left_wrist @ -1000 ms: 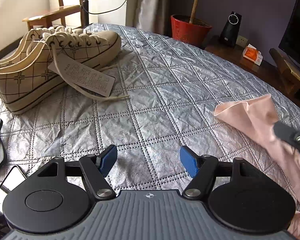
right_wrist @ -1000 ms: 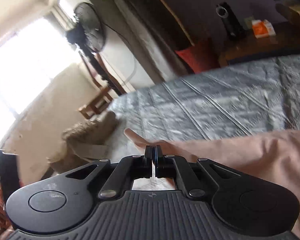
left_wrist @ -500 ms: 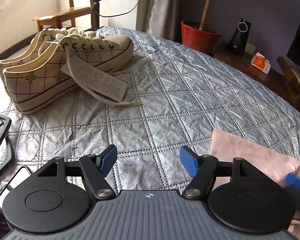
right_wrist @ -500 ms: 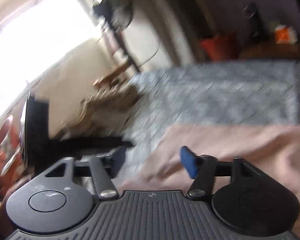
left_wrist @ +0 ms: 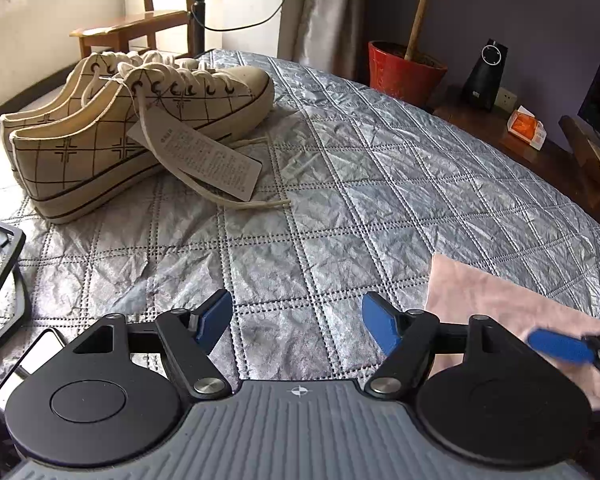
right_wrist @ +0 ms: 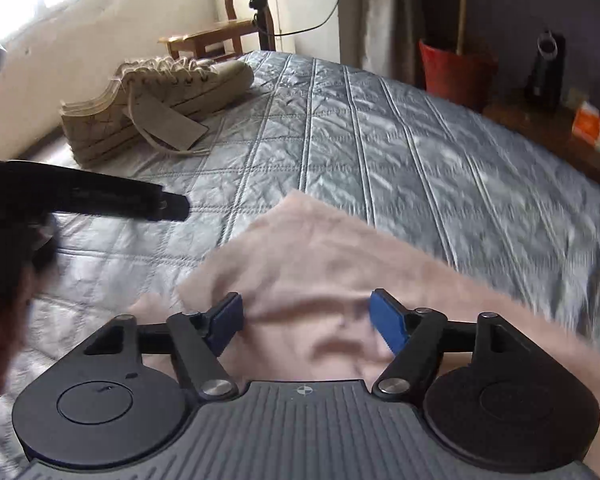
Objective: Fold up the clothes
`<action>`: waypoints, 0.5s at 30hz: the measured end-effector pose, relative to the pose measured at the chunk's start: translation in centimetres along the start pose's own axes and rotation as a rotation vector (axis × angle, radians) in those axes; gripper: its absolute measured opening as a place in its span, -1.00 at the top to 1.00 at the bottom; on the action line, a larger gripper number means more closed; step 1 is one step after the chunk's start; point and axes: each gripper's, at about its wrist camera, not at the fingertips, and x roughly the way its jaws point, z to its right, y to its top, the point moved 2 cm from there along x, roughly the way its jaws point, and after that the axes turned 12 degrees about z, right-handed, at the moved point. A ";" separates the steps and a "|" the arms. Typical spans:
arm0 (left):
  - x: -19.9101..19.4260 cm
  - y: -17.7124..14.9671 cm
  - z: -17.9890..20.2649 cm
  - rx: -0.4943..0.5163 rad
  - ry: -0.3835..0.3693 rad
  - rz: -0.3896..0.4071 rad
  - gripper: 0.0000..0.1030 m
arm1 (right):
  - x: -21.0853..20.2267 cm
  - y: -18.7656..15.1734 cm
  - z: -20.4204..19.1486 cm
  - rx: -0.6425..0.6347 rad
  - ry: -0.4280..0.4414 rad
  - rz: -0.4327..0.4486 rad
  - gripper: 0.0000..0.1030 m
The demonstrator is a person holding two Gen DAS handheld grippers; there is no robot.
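Note:
A pink cloth (left_wrist: pixel 492 292) lies flat on the silver quilted cover (left_wrist: pixel 380 184), at the lower right in the left wrist view. My right gripper (right_wrist: pixel 306 312) hovers over the cloth (right_wrist: pixel 320 264) with its jaws opening; cloth lies under and between the blue pads, which do not press on it. One of its blue fingers (left_wrist: pixel 556 346) shows over the cloth in the left wrist view. My left gripper (left_wrist: pixel 296 312) stands to the left of the cloth above bare quilt, jaws widening a little, nothing between them.
A pair of cream checked sneakers (left_wrist: pixel 140 132) with a paper tag sits at the far left of the cover. A black frame (left_wrist: pixel 0 272) lies at the left edge. Beyond the cover stand a red pot (left_wrist: pixel 404 72), a black speaker (left_wrist: pixel 488 76) and a wooden chair (left_wrist: pixel 140 28).
The right gripper went from shut on the pink cloth to open and rolled level. The lifted cloth corner dropped flat onto the quilt. The left gripper stayed where it was.

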 end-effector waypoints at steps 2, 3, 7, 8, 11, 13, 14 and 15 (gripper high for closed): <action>0.1 0.0 0.0 0.002 0.003 -0.003 -0.50 | 0.7 0.6 0.1 0.005 0.003 -0.006 -0.56; 0.1 0.0 -0.1 0.002 0.005 -0.003 -0.50 | 0.6 1.0 0.5 0.022 0.018 -0.006 -0.41; 0.3 0.2 -0.8 -0.015 0.028 -0.007 -0.50 | -0.6 1.8 2.3 0.088 0.022 0.061 -0.36; 0.4 0.2 -1.0 -0.019 0.032 -0.010 -0.50 | -0.2 2.0 2.4 0.056 0.013 0.047 -0.34; 0.4 0.1 -0.9 -0.004 0.038 -0.017 -0.50 | 1.5 2.6 2.2 -0.019 0.048 0.014 -0.33; 0.5 0.1 -0.9 -0.005 0.040 -0.019 -0.50 | 2.4 3.1 2.0 -0.051 0.067 -0.003 -0.35; 0.5 0.1 -1.0 -0.007 0.040 -0.020 -0.50 | 2.9 3.3 2.0 -0.067 0.076 -0.011 -0.35; 0.5 0.1 -1.0 -0.006 0.040 -0.021 -0.50 | 3.4 3.5 2.2 -0.065 0.079 -0.017 -0.35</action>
